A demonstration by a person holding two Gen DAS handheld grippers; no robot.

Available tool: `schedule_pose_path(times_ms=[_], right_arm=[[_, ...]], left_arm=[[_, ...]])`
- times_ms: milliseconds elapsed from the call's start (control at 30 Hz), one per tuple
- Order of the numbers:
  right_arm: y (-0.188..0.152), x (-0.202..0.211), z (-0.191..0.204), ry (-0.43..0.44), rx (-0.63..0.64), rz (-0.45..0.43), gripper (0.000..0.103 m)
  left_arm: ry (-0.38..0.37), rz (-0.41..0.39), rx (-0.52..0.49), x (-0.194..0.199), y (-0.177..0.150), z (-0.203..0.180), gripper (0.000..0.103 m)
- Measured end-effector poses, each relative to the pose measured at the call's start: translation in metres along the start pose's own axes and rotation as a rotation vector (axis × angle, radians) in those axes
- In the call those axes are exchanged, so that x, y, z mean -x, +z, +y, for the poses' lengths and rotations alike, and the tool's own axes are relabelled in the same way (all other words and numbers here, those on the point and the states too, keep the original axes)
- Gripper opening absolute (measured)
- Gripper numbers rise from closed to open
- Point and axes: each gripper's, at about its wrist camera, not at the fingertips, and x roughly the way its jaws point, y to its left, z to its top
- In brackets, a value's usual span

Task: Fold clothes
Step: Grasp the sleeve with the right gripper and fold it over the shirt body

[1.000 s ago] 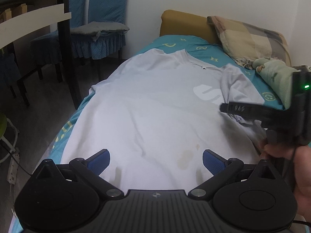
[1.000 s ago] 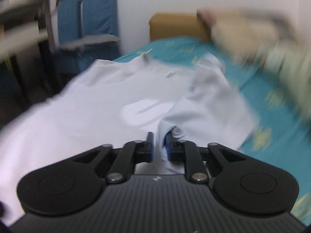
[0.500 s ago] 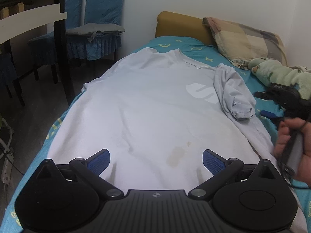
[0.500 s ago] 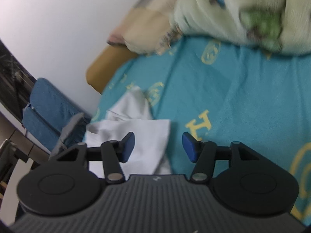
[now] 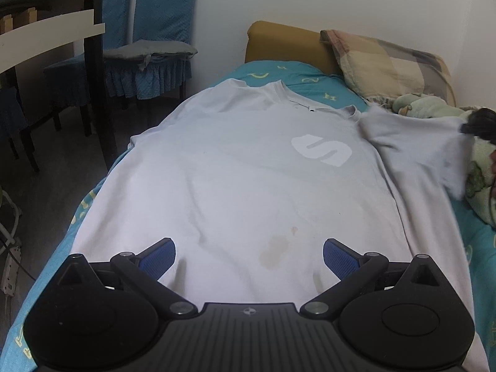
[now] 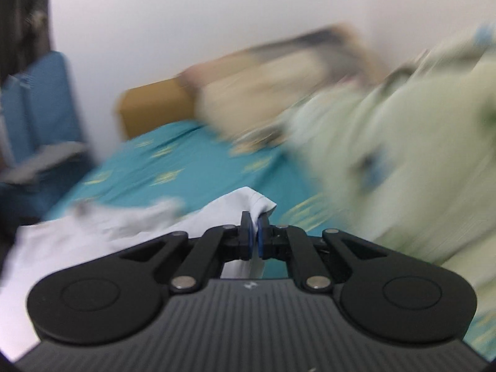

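Where fingers (image 6: 246, 232) pinch, soft sleeve (image 6: 248, 200) bunches.

1. Looking like a home bedroom: bed (image 5: 272, 71) w/ teal patterned sheet running to a white wall.
2. Checked pillow (image 5: 387, 62) & green blanket (image 5: 434, 108) sitting at the head end.
3. Chairs w/ blue covers (image 5: 148, 40) standing beside it, by a table edge (image 5: 49, 37).

A bed (image 5: 310, 74) with a teal patterned sheet carries a white T-shirt (image 5: 241, 186) spread flat. A checked pillow (image 5: 387, 62) and a pale green blanket (image 5: 434, 108) lie at its head end.
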Motion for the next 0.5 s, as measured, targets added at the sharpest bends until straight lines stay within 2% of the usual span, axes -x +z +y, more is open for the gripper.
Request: schedule_pose_path(times_ms=[100, 133, 233, 300, 367, 433, 500], right_arm=[[0.015, -0.009, -0.037, -0.199, 0.099, -0.027, 0.006], [0.016, -0.014, -0.048, -0.215, 0.104, -0.015, 0.006], [0.01, -0.016, -0.069, -0.146, 0.065, -0.008, 0.008], [0.006, -0.005, -0.07, -0.1, 0.032, -0.026, 0.028], [0.001, 0.011, -0.068, -0.041, -0.02, -0.046, 0.079], [-0.005, 0.04, -0.062, -0.014, -0.062, -0.09, 0.097], [-0.011, 0.075, -0.053, 0.024, -0.09, -0.117, 0.098]], left_arm=[[0.002, -0.002, -0.016, -0.001, -0.001, -0.002, 0.102], [0.005, -0.002, -0.021, -0.003, -0.001, -0.002, 0.102], [0.018, 0.004, -0.031, -0.009, -0.001, -0.002, 0.102], [0.025, 0.001, -0.04, -0.011, 0.0, 0.0, 0.102], [0.033, -0.005, -0.05, -0.011, 0.001, 0.001, 0.102], [0.034, -0.015, -0.049, -0.008, 0.002, 0.003, 0.101], [0.033, -0.029, -0.047, -0.003, 0.004, 0.005, 0.098]])
